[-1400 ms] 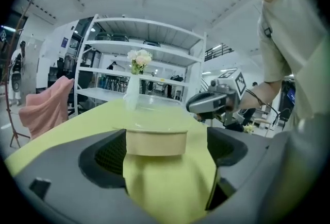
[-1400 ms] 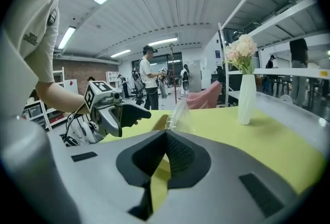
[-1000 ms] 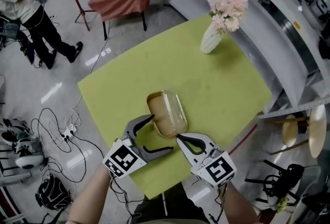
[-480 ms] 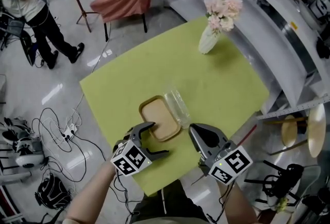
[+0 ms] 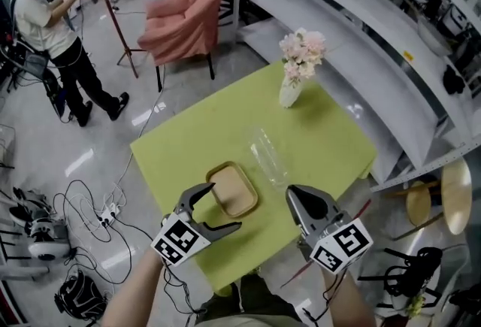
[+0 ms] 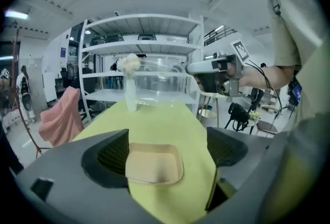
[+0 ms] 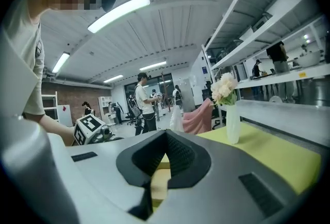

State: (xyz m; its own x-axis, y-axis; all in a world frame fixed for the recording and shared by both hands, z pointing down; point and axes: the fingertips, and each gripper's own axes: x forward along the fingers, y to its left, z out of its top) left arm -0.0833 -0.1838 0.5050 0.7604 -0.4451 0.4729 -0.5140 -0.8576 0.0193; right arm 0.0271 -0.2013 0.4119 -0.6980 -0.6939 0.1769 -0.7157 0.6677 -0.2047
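A tan tray (image 5: pixel 233 189) lies uncovered on the yellow-green table (image 5: pixel 331 141), near its front edge. My left gripper (image 5: pixel 218 207) stands open just in front of the tray, which shows between its wide-apart jaws in the left gripper view (image 6: pixel 154 164). My right gripper (image 5: pixel 291 194) is shut on the near edge of a clear plastic lid (image 5: pixel 269 156), holding it above the table to the right of the tray. From the left gripper view the lid (image 6: pixel 157 81) hangs in the air at the right gripper's (image 6: pixel 191 68) tip. The right gripper's (image 7: pixel 166 134) jaws meet at the tip.
A white vase of pink flowers (image 5: pixel 297 66) stands at the table's far corner. Beyond it run white shelves (image 5: pixel 361 10). A pink chair (image 5: pixel 188 13) sits behind the table. A person (image 5: pixel 52 25) stands far left. Cables (image 5: pixel 45 220) lie on the floor, and a stool (image 5: pixel 451 205) stands at the right.
The clear lid has come off the tan tray and moved right and away in the right gripper. The left gripper stays open by the tray.
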